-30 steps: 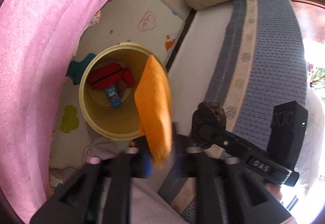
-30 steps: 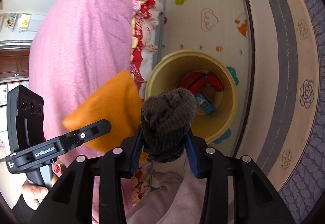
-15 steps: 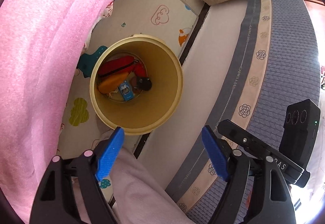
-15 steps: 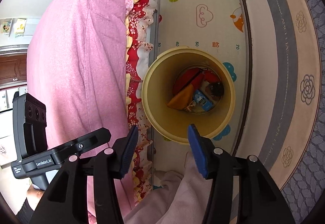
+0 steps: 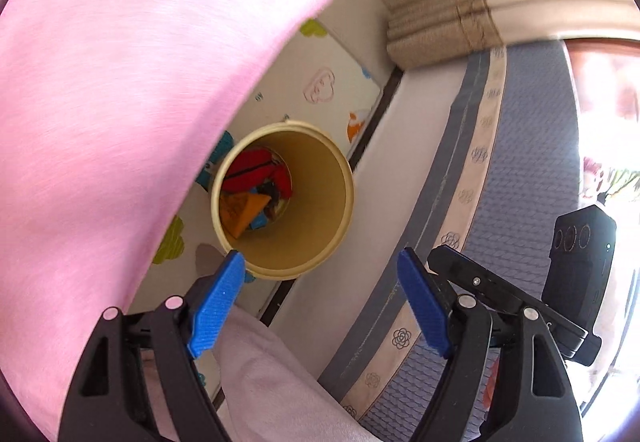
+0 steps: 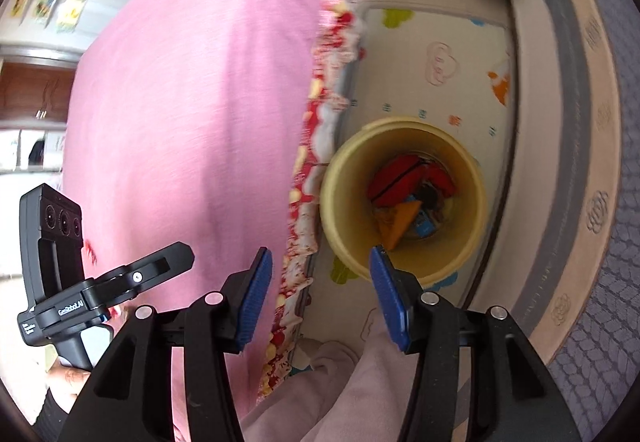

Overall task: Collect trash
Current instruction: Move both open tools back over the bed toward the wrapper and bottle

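Note:
A yellow bin [image 5: 320, 258] stands on the floor mat; it also shows in the right wrist view [image 6: 340, 230]. Inside lie an orange piece [image 5: 242, 207], a red item [image 5: 252, 173] and other small trash; the right wrist view shows the orange piece [image 6: 398, 219] and red item [image 6: 404, 175] too. My left gripper [image 5: 320, 302] is open and empty, above and in front of the bin. My right gripper [image 6: 320, 296] is open and empty, above the bin's near left side. The right gripper's body [image 5: 508, 298] shows in the left wrist view, and the left gripper's body [image 6: 104, 286] in the right wrist view.
A pink bedspread [image 5: 120, 101] with a red floral frill [image 6: 320, 145] hangs left of the bin. A patterned play mat [image 6: 440, 81] lies under the bin. A grey-blue rug with a beige flower border [image 5: 520, 181] lies to the right. Pink-clad legs [image 5: 280, 382] are below the grippers.
One second ago the left gripper held the orange piece and the right a dark woolly item. Both opened and dropped them into the bin. Both grippers have since pulled back and tilted.

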A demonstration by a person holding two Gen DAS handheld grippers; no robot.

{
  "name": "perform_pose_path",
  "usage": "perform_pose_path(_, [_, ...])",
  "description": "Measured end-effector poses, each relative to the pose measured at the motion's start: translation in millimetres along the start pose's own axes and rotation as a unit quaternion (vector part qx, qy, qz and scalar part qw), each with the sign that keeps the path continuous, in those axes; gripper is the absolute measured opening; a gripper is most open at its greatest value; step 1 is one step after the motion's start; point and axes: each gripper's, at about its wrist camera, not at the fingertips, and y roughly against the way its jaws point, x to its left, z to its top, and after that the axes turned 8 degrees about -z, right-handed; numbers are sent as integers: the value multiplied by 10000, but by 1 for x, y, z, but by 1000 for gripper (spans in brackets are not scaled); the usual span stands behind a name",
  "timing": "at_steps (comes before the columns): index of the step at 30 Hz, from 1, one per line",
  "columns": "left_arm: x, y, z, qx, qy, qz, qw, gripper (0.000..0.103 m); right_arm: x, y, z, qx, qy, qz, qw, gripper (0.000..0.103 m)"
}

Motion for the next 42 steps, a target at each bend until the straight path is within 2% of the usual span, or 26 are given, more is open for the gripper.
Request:
perform_pose_path(6, [52, 81, -36, -746, 545, -88, 9957, 77, 92, 3, -14, 42, 818, 204, 9964, 50])
perform_pose_path(11, [109, 158, -82, -1405, 1026, -25, 9847, 78, 189, -9, -47, 201, 1623, 310, 9860, 50])
perform_pose_path(14, [147, 201, -117, -1760, 1335, 33, 9753, 78, 243, -19, -74, 316, 2068, 376, 9771, 50])
perform_pose_path(19, [216, 267, -178, -2254, 1870, 85, 9561, 78, 320, -38, -127, 469, 2594, 500, 9633, 50])
perform_pose_path(25, [287, 331, -246, -2733, 2334, 46, 9332, 78, 392, -60, -194, 648, 3092, 629, 9467, 50])
perform_pose_path(31, [332, 377, -292, -3217, 2695, 31, 9077, 78, 462, -74, -229, 863, 3513, 764, 9291, 50])
perform_pose_path(36, [357, 397, -302, -3562, 3032, -87, 8838, 78, 511, -89, -228, 912, 3939, 675, 9121, 50])
perform_pose_path(42, [391, 408, -289, -3775, 3486, -144, 8578, 78, 559, -128, -215, 1170, 4309, 549, 8931, 50])
